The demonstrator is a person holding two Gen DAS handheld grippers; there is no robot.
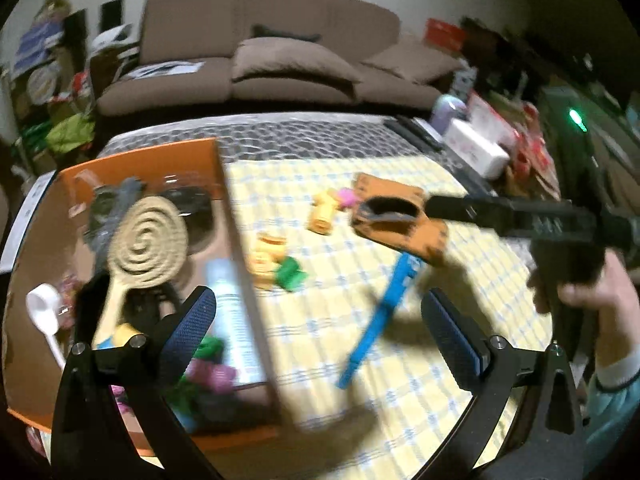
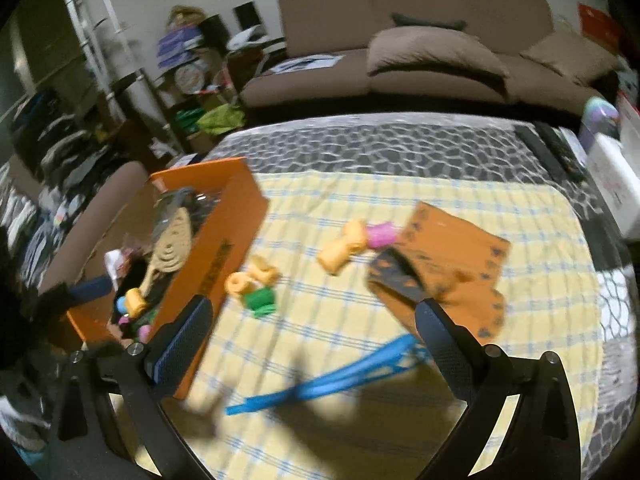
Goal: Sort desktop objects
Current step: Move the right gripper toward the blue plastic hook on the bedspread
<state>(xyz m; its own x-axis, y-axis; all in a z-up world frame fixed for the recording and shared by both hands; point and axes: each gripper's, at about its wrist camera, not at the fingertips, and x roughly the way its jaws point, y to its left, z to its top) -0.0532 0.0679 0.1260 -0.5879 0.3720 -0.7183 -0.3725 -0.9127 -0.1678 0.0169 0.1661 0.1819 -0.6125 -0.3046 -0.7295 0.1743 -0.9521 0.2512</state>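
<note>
While both claws hang wide apart with nothing in them, the thing nearest to them is the blue strap (image 2: 332, 376) on the yellow cloth (image 2: 460, 200). It lies flat near the cloth's front edge, just ahead of the right claw (image 2: 316, 344), a little below the gap between its fingers. Its long line runs slantwise, from the front up toward the cloth's right side. The left claw (image 1: 320, 344) sees it between its fingers too (the view is blurry), so I cannot tell for sure which claw is nearer; I would guess the right.

Farther in, at the cloth's middle, sit the little rolls (image 2: 256, 284), yellow and green. Past them lies the orange pouch (image 2: 452, 264). The orange box (image 2: 224, 248) stands on the cloth's left edge, already holding a brush (image 1: 144, 236) and spoon (image 1: 42, 308).
</note>
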